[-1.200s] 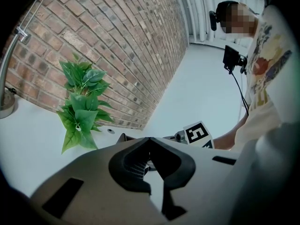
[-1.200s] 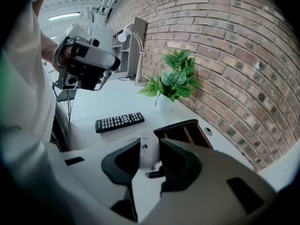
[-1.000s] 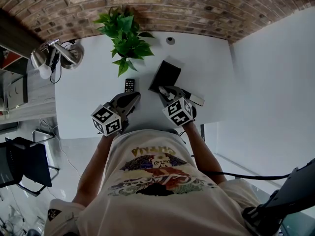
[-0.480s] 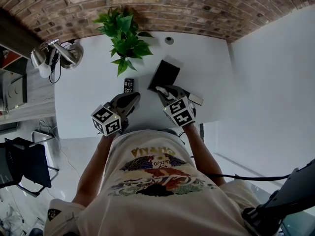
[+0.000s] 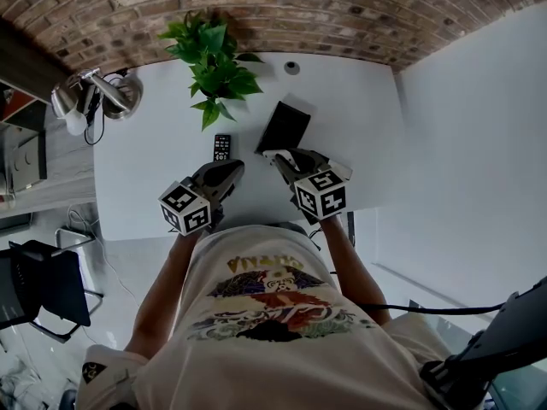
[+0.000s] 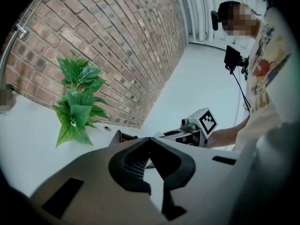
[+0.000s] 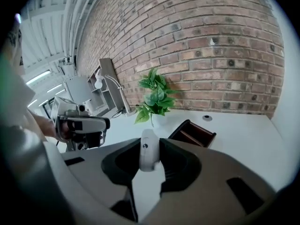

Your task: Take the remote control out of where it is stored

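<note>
White plastic, slim and smooth: that's the remote control (image 7: 148, 154) pinched upright in the right gripper (image 5: 280, 157), the jaws clamped on its narrow sides just below centre frame in the right gripper view. It sits clear of the dark wooden storage box (image 5: 286, 126), which lies open on the white table (image 5: 154, 161) just above the gripper's tips in the head view. A second, black remote (image 5: 223, 147) lies flat on the table left of the box, under the plant (image 5: 214, 62). The left gripper (image 5: 229, 171) hangs beside it, jaws closed together on nothing.

The hold looks thin to me: only a short stretch of that slick casing is between the pads, so a quick twist of the wrist could let it pivot or slide out and drop onto the table, or knock the box's near rim.
</note>
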A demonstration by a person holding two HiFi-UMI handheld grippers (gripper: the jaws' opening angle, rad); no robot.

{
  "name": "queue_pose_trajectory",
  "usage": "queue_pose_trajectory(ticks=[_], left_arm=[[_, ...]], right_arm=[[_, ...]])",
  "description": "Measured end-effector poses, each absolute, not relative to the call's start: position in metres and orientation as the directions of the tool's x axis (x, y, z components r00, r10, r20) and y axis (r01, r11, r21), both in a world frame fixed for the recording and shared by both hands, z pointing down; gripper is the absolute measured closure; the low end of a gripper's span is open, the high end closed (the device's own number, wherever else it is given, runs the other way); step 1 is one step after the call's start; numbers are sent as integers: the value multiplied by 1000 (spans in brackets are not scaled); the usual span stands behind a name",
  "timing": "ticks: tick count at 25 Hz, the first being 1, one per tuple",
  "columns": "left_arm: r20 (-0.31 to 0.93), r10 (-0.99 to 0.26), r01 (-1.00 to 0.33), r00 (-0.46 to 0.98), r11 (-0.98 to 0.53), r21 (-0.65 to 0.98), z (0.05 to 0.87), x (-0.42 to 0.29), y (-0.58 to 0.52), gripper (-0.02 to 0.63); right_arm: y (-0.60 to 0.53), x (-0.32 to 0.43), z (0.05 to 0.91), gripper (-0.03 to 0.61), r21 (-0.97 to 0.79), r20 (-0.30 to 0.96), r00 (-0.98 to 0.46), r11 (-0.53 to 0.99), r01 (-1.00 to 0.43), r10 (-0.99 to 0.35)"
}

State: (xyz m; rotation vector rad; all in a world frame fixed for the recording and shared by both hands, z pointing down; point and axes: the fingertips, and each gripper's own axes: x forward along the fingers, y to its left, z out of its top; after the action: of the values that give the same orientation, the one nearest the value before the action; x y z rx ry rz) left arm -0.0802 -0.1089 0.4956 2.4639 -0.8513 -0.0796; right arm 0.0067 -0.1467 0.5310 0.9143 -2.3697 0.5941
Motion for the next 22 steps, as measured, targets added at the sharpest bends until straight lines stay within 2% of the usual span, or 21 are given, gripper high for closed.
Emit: queue_pose_trajectory(ticks=[10, 22], left_arm=[[139, -582, -563, 801, -656, 503, 500, -78, -102, 617], [196, -567, -580, 800, -645, 498, 514, -78, -88, 617]], right_arm=[[-139, 6, 535, 476, -422, 538, -704, 575, -701, -463], [-118, 20, 585, 474, -462, 598, -682, 514, -722, -421]])
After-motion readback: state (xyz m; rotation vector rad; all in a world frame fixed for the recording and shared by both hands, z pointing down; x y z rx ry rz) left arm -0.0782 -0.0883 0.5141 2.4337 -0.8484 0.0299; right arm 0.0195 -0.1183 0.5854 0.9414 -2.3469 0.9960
